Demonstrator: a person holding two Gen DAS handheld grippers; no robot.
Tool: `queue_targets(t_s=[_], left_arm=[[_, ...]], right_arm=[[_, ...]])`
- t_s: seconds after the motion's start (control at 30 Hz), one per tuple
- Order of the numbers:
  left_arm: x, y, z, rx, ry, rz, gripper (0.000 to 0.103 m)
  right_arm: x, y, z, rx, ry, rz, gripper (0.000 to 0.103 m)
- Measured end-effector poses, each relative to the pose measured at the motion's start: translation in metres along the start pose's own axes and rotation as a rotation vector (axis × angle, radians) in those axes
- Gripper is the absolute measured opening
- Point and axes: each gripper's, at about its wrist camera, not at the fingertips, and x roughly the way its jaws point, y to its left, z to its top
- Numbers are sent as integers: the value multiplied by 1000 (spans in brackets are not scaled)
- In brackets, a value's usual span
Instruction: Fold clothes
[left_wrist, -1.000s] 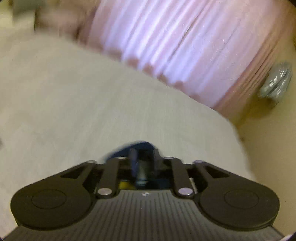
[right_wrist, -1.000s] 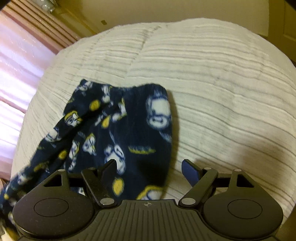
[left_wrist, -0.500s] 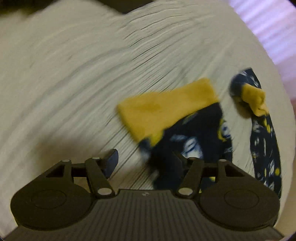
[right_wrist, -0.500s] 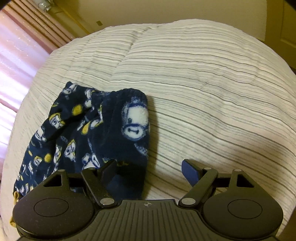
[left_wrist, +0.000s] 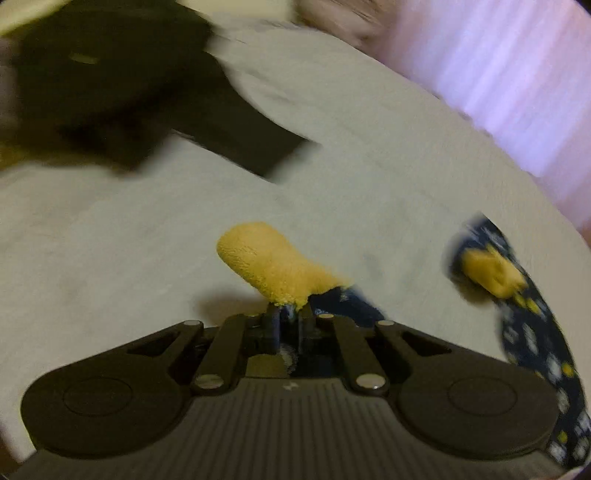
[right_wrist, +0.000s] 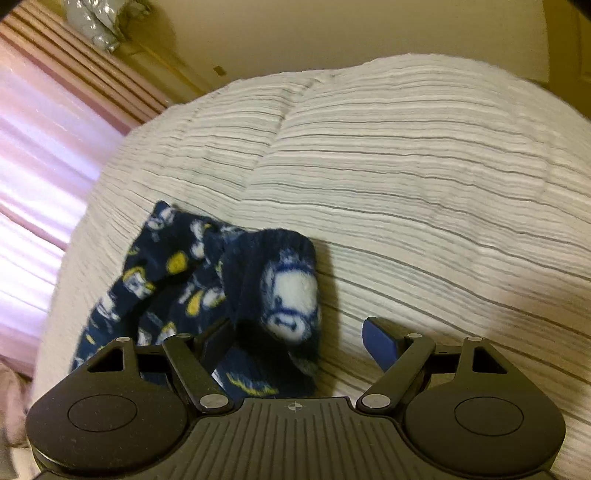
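Observation:
Navy fleece pajama pants (right_wrist: 207, 291) with a white and yellow cartoon print lie on a striped white bedspread (right_wrist: 424, 192). In the left wrist view my left gripper (left_wrist: 286, 319) is shut on the pants at a yellow cuff (left_wrist: 273, 267), which sticks up in front of the fingers. The other leg (left_wrist: 532, 332) with its yellow cuff (left_wrist: 491, 273) lies at the right. My right gripper (right_wrist: 299, 343) is open, with the waistband end of the pants between its fingers; the blue right fingertip (right_wrist: 378, 345) is apart from the cloth.
A dark garment (left_wrist: 122, 85) lies on the bedspread (left_wrist: 110, 258) at the far left in the left wrist view. Pink curtains (left_wrist: 509, 77) hang behind the bed; they also show at the left of the right wrist view (right_wrist: 48, 158). A beige wall (right_wrist: 332, 33) stands beyond.
My left gripper went from open beside the yellow cuff to shut on it, and its view swung. The right gripper stayed open while the pants shifted a little in its view.

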Motion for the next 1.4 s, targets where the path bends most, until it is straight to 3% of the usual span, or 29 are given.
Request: queue_targets(t_s=[0.07, 0.13, 0.17, 0.2, 0.23, 0.27, 0.4, 0.53, 0.67, 0.73, 0.77, 0.8, 0.87, 0.97, 1.13, 1.2, 1.27, 1.4], left_arm=[[-2, 30, 1, -54, 32, 72, 6], [7, 48, -9, -93, 77, 98, 6], [12, 47, -14, -66, 82, 112, 6], [16, 46, -20, -37, 86, 125, 6], [21, 44, -25, -7, 89, 138, 6], [21, 44, -27, 6, 86, 133, 6], [-11, 55, -16, -8, 20, 47, 7], [-52, 66, -15, 9, -36, -13, 8], [-27, 80, -63, 67, 113, 71, 10], [-6, 87, -88, 98, 201, 133, 18], [3, 90, -99, 111, 239, 163, 19], [3, 93, -101, 116, 239, 165, 23], [2, 98, -104, 124, 234, 166, 27], [-6, 100, -90, 133, 197, 174, 37], [-20, 94, -54, 157, 85, 189, 36], [-18, 86, -41, 173, 46, 123, 48], [0, 73, -35, 214, 57, 38, 56], [63, 34, -27, 359, 106, -15, 57]], right_arm=[[11, -3, 3, 23, 23, 33, 81], [25, -3, 3, 14, 33, 15, 80], [31, -2, 4, 2, 37, -2, 73], [34, 1, 6, -18, 50, -28, 28], [35, 4, 10, -32, 78, -26, 6], [35, 7, 15, -48, 98, -25, 6], [-14, 34, 35, -184, 22, 8, 6], [-61, 31, 49, -206, 11, 12, 5], [-56, -5, 40, -170, 90, -121, 6], [-39, -23, 29, -124, 144, -177, 6], [-31, -30, 24, -98, 166, -203, 16], [-27, -32, 20, -86, 177, -238, 43], [-29, -23, 12, -139, 135, -326, 67], [-36, -8, 8, -248, 90, -379, 68], [-44, 13, 0, -327, 16, -438, 68], [-40, 22, -9, -346, -4, -458, 68], [-36, 28, -18, -350, -13, -489, 68], [-30, 37, -29, -331, -16, -599, 68]])
